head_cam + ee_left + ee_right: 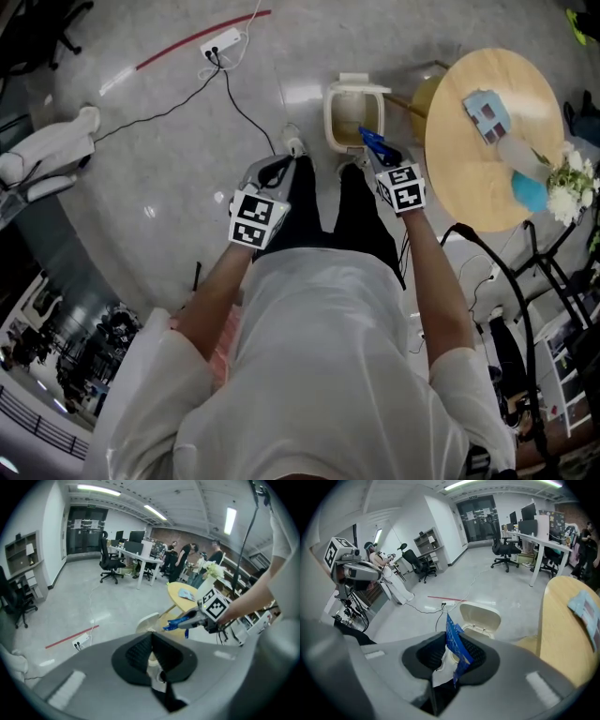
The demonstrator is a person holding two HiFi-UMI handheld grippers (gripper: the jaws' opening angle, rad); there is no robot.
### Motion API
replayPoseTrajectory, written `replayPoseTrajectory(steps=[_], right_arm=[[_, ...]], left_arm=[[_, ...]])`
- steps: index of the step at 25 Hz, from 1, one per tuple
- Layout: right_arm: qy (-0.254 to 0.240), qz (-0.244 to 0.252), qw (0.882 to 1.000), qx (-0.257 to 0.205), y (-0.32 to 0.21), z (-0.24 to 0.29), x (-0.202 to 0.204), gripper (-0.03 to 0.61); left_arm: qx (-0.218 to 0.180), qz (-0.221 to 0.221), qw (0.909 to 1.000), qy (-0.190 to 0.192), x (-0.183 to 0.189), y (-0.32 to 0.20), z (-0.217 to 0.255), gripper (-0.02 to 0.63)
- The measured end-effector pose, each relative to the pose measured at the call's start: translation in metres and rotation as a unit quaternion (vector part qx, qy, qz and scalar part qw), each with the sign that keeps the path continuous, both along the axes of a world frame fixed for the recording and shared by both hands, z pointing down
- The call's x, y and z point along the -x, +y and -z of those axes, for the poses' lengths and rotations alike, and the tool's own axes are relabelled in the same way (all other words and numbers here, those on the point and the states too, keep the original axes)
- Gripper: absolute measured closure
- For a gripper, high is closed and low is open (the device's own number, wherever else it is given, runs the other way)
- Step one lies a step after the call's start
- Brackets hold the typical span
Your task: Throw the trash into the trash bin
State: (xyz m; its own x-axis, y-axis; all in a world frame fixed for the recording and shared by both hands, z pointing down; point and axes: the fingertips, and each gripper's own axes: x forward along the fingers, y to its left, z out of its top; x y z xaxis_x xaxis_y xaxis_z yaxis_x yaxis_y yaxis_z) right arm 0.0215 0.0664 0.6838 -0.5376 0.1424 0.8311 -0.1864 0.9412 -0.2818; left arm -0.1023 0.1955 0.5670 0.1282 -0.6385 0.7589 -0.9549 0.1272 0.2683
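Note:
A crumpled blue wrapper [454, 641] is pinched between the pads of my right gripper [450, 645]. In the head view that right gripper [373, 142] hangs over the near rim of a cream trash bin [342, 117] whose lid stands open, and the wrapper [372, 141] sticks out above the bin's mouth. From the right gripper view the bin [482, 617] lies just beyond the jaws. My left gripper [274, 171] is to the left of the bin, above the floor. Its jaws [151, 641] meet at the tips with nothing between them.
A round wooden table [469, 159] stands right of the bin, with a blue-white packet [487, 113], a teal vase [531, 193] and white flowers [572, 174] on it. A power strip [221, 41] and cable lie on the floor beyond. People and desks are far off.

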Motion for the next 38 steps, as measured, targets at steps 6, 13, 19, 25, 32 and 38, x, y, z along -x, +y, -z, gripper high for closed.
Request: replayPoseTrajectory(steps=[6, 13, 19, 25, 32, 38], right_arm=[[0.003, 0.003, 1.0, -0.006, 0.001, -0.024, 0.001, 0.489], [0.005, -0.016, 1.0, 0.005, 0.005, -0.055, 0.002, 0.489], [0.016, -0.031, 0.999, -0.004, 0.006, -0.087, 0.004, 0.488], [0.025, -0.04, 0.999, -0.009, 0.009, -0.121, 0.004, 0.486], [0.026, -0.056, 0.998, -0.005, 0.009, -0.157, -0.001, 0.483], [0.022, -0.06, 0.998, -0.003, 0.015, -0.176, 0.0, 0.483]], left_arm=[[-0.002, -0.027, 0.9996, -0.007, -0.016, -0.012, -0.019, 0.609], [0.0, -0.023, 0.9997, 0.004, -0.019, -0.017, -0.049, 0.609], [0.013, -0.023, 0.9996, 0.009, -0.022, -0.017, -0.084, 0.609], [0.02, -0.034, 0.999, 0.021, -0.034, -0.016, -0.106, 0.609], [0.027, -0.02, 0.9991, 0.025, -0.044, -0.013, -0.136, 0.609], [0.032, -0.013, 0.9989, 0.03, -0.051, -0.007, -0.154, 0.61]])
